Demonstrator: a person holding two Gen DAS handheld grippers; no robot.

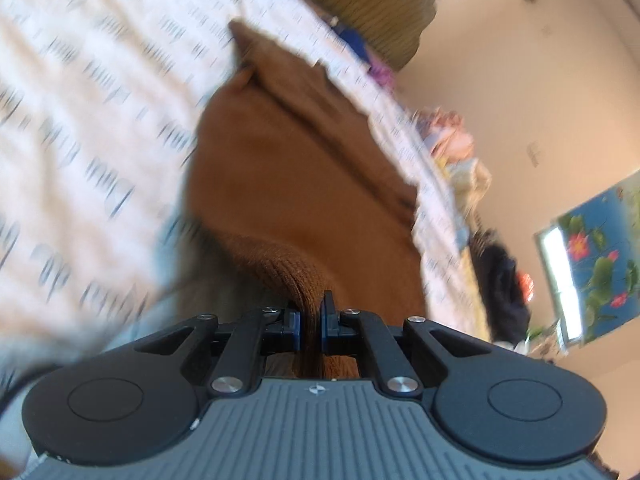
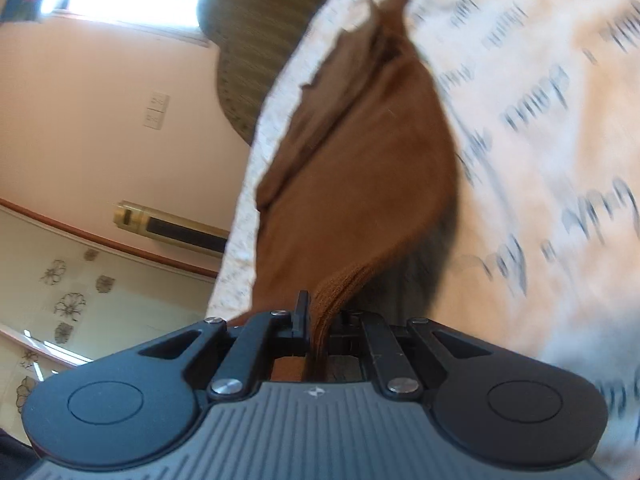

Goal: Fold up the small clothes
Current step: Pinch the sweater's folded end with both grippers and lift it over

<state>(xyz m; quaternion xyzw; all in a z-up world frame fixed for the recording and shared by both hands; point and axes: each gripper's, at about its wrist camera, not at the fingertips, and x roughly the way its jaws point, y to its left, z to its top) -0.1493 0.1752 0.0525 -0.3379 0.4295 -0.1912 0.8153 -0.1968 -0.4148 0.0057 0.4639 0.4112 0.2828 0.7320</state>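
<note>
Both tools are clamped on the ribbed hem of a brown garment [image 1: 288,168]: the left tool [image 1: 311,316] and the right tool [image 2: 316,320] each pinch one end, the rest trailing on the printed bedsheet [image 1: 80,100]. The fold's lift seems underway; next, carry the hem over evenly. Only the left view shows piled clothes [image 1: 452,140]; only the right, a wall switch [image 2: 156,110].

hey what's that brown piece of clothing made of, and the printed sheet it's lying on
Brown garment: looks like a soft knit, perhaps wool or acrylic, matte; the edge pinched in the left gripper and right gripper shows ribbed knit rows. Printed sheet: seems a thin woven fabric, likely cotton, matte, pale with dark printed marks; blur hides the weave.
</note>
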